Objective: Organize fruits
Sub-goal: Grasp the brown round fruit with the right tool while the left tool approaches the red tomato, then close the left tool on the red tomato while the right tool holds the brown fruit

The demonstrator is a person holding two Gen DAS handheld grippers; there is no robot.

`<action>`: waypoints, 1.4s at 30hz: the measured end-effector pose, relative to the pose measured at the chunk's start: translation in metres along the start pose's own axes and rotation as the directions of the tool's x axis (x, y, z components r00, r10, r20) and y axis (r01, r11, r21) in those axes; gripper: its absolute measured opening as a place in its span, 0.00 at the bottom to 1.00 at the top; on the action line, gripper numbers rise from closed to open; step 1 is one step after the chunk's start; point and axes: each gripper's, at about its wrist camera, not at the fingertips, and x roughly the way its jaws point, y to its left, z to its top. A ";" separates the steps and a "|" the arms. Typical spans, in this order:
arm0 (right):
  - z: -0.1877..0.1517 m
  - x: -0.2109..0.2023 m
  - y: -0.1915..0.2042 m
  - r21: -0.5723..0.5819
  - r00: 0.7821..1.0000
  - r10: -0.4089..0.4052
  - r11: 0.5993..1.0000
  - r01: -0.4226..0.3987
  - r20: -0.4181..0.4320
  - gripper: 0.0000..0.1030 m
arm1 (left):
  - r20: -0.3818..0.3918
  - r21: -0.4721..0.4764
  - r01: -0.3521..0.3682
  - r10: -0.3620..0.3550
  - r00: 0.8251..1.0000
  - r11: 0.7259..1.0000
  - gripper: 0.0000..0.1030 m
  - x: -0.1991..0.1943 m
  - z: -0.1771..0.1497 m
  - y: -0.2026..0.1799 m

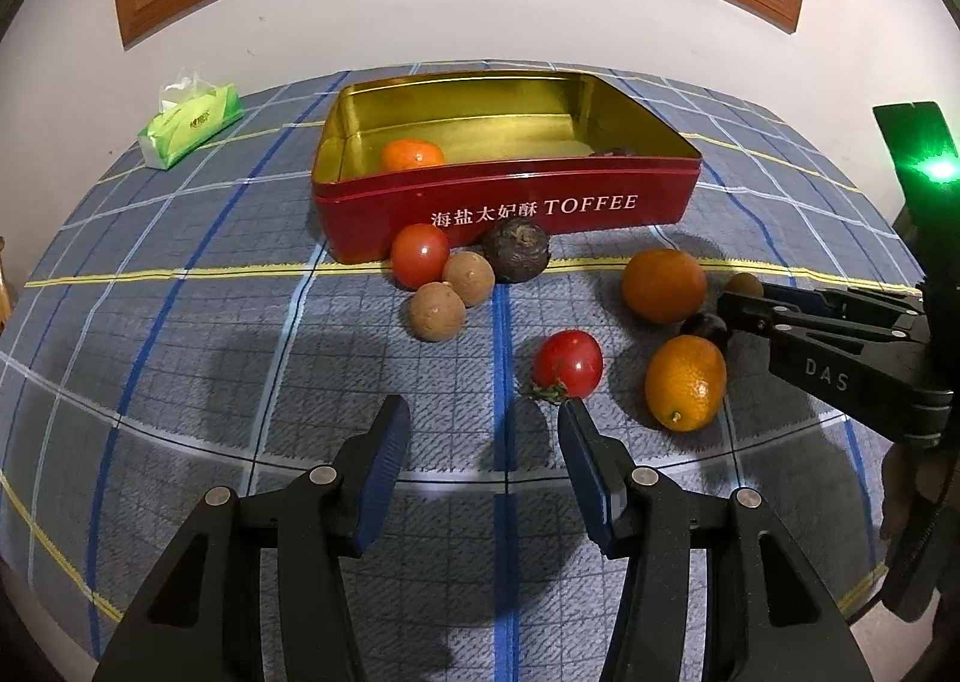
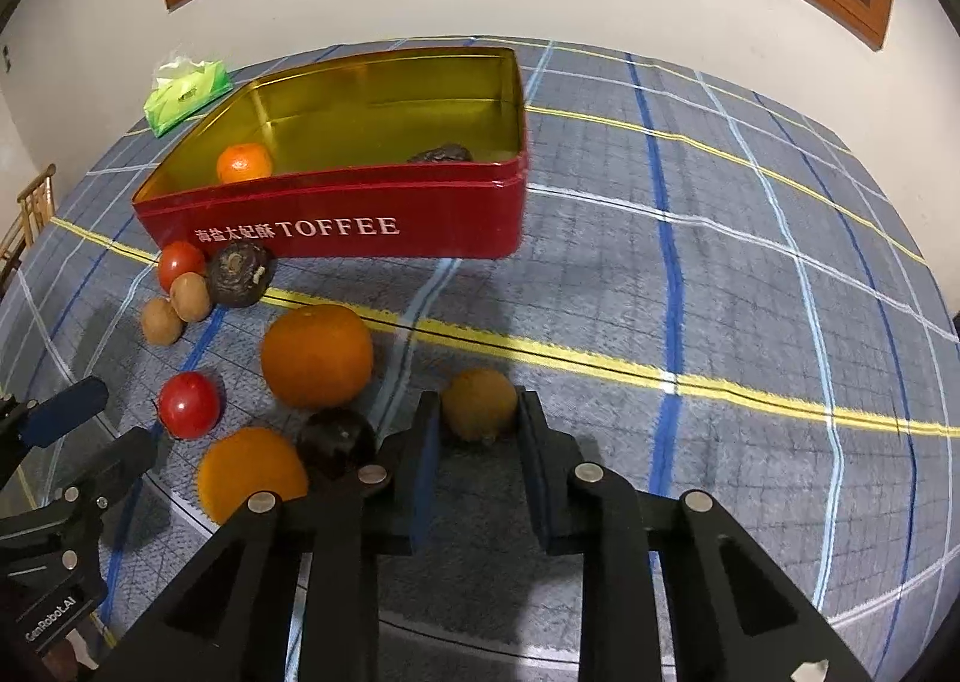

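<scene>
Right gripper (image 2: 479, 412) fingers clamped on small brown fruit (image 2: 479, 403); round, might squirt out during lift. Left gripper (image 1: 483, 430) fingers apart, empty, near tomato (image 1: 567, 363)

Red TOFFEE tin (image 1: 504, 214), lid off, gold inside, holds one mandarin (image 1: 413, 154) and one dark fruit (image 2: 441, 153). On the tabletop (image 1: 180, 322) before it: two tomatoes (image 1: 567, 363), two tan longans (image 1: 438, 311), dark round fruit (image 1: 516, 250), orange (image 1: 663, 285), kumquat (image 1: 685, 382). Another brown longan (image 2: 479, 403) sits pinched in the right tool (image 2: 477, 412).
</scene>
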 end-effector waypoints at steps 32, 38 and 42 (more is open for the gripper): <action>-0.017 -0.013 -0.027 0.068 1.000 -0.024 0.997 0.024 -0.001 0.23 | -0.023 0.029 0.012 -0.011 1.000 1.000 0.51 0.030 0.017 -0.021; -0.018 -0.013 -0.026 0.065 1.000 -0.027 0.997 0.027 0.001 0.23 | -0.015 0.037 0.015 -0.014 1.000 0.999 0.39 0.028 0.015 -0.022; -0.018 -0.013 -0.026 0.063 1.000 -0.029 0.998 0.029 0.002 0.23 | -0.012 0.039 0.014 -0.013 1.000 0.999 0.33 0.027 0.014 -0.022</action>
